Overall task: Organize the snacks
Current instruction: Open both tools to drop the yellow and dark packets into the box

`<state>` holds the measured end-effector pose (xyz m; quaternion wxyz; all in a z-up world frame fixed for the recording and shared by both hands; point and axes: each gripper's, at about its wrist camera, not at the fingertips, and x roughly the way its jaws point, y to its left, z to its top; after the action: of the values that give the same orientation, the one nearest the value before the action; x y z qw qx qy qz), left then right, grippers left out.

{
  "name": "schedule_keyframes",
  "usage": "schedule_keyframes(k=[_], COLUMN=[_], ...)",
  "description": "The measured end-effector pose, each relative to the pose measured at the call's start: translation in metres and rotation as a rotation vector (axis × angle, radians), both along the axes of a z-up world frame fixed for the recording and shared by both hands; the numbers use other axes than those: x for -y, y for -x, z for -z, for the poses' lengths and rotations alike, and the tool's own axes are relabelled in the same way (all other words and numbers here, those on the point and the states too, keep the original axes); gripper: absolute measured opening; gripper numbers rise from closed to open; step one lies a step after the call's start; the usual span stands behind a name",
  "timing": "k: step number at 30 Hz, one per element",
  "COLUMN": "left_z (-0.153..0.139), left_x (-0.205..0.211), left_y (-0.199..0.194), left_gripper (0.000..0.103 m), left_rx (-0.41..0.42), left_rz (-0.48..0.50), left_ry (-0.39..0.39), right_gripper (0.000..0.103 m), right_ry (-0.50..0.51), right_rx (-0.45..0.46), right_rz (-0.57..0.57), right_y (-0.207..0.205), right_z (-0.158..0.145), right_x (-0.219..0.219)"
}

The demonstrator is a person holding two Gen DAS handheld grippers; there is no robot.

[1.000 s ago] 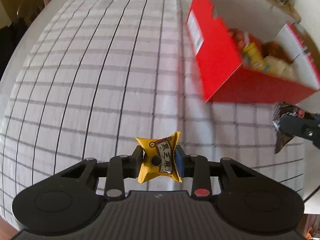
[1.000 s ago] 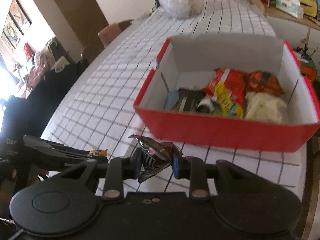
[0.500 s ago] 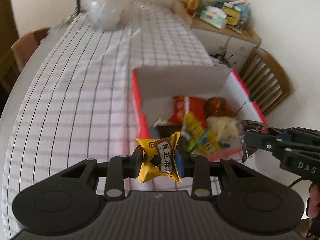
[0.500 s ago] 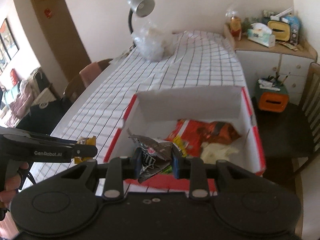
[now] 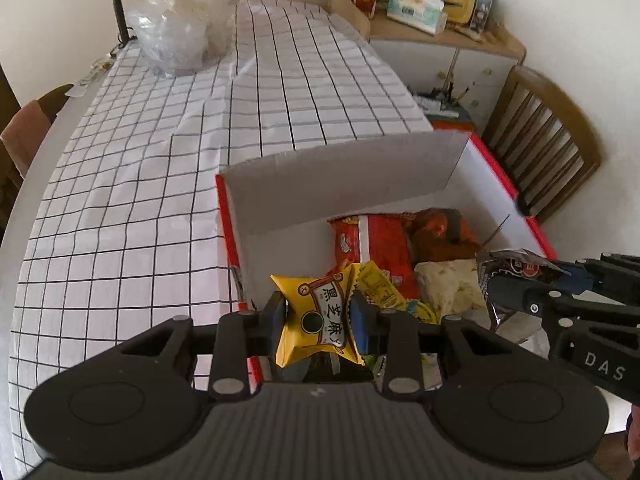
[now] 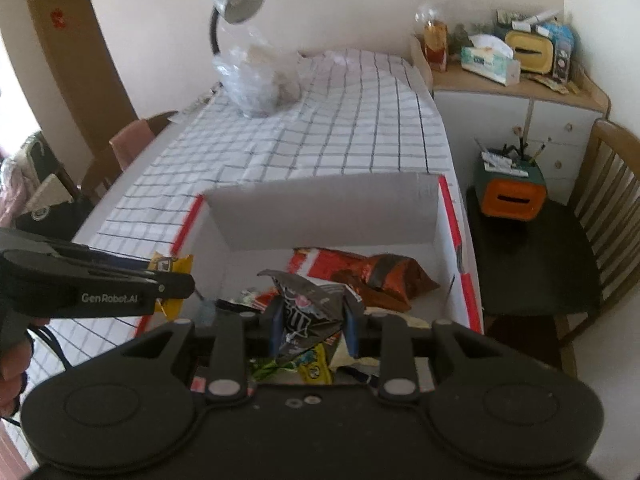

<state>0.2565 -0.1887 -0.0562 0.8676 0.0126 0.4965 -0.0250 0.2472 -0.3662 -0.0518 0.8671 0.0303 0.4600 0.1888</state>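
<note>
Since a second ago you have swung both tongs from over the cloth to over the red box [image 5: 516, 184]. Your left gripper [image 5: 318, 318] pinches the yellow packet [image 5: 316, 312]; it hangs over the box's near left corner. Your right gripper [image 6: 310, 318] pinches a dark wrapper [image 6: 304, 304], above the snacks already in the box. Past the tips lie a red bag [image 5: 372, 240] and an orange bag [image 6: 384, 276]. Beyond the box: checked cloth [image 5: 160, 180], plastic bag [image 6: 260, 80], lamp [image 6: 236, 0]. To the right stands a chair [image 6: 600, 208].
</note>
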Motion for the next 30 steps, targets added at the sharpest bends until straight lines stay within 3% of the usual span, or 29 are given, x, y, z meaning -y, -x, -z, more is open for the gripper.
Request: schedule_keyframes(k=[13,19,30], left_z=[0.049,0.055,0.039], left_x=[0.004,0.003,0.005], left_y=[-0.027,-0.028,-0.014], left_gripper=[0.034,0.037,0.060], left_rx=[-0.123,-0.128,-0.074], left_rz=[-0.007,-0.002,-0.009], left_ry=[-0.035,-0.029,-0.008], right_gripper=[0.029,0.029,0.034], right_ry=[0.064,0.062,0.008], right_rx=[-0.108,-0.112,-0.088], right_rz=[0.027,0.026,0.017], right_y=[-0.023,-0.021,-0.012], right_z=[0.053,0.058,0.046], right_x=[-0.004,-0.005,0.003])
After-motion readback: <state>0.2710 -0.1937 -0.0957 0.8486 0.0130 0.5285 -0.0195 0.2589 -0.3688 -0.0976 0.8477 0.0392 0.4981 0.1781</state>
